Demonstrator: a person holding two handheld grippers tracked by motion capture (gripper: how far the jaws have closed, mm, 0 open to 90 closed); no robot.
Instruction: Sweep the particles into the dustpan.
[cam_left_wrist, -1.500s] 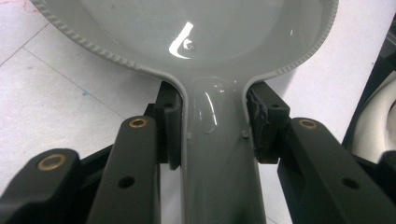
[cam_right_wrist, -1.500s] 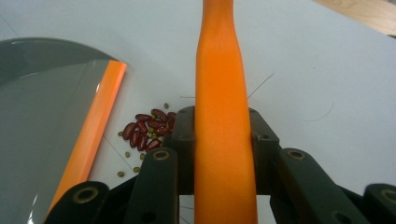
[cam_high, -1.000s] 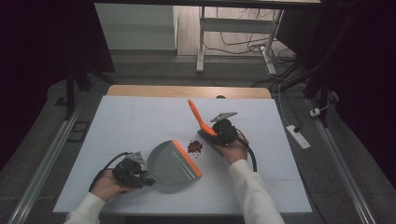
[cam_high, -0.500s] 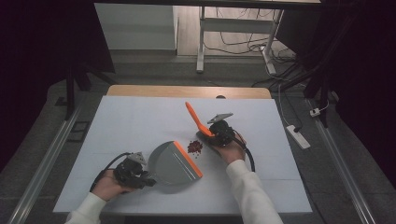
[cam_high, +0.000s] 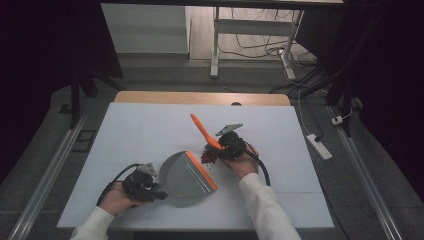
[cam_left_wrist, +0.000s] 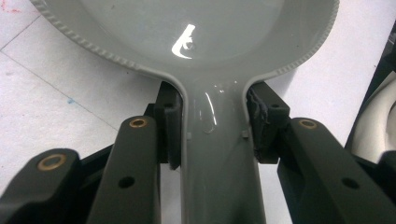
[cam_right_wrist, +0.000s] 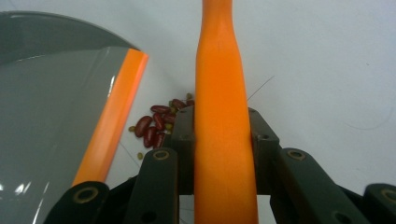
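A grey dustpan (cam_high: 184, 176) with an orange front lip (cam_high: 202, 169) lies on the white table (cam_high: 150, 130). My left gripper (cam_high: 155, 191) is shut on the dustpan's grey handle (cam_left_wrist: 217, 154), one jaw on each side. My right gripper (cam_high: 220, 148) is shut on an orange brush handle (cam_high: 202, 131) that slants up to the left. That handle (cam_right_wrist: 223, 130) runs between its jaws in the right gripper view. A small pile of red beans (cam_high: 209, 157) lies between the lip and the right gripper. The beans (cam_right_wrist: 156, 123) lie just off the orange lip (cam_right_wrist: 112, 121); the brush head is hidden.
A white power strip (cam_high: 318, 146) lies on the floor beyond the table's right edge. A metal desk frame (cam_high: 216, 45) and cables stand behind the table's far wooden edge (cam_high: 200, 98). Rails run along both sides of the table.
The right gripper and orange handle have shifted left and nearer, closer to the beans and the dustpan's lip. The left gripper and dustpan have stayed put.
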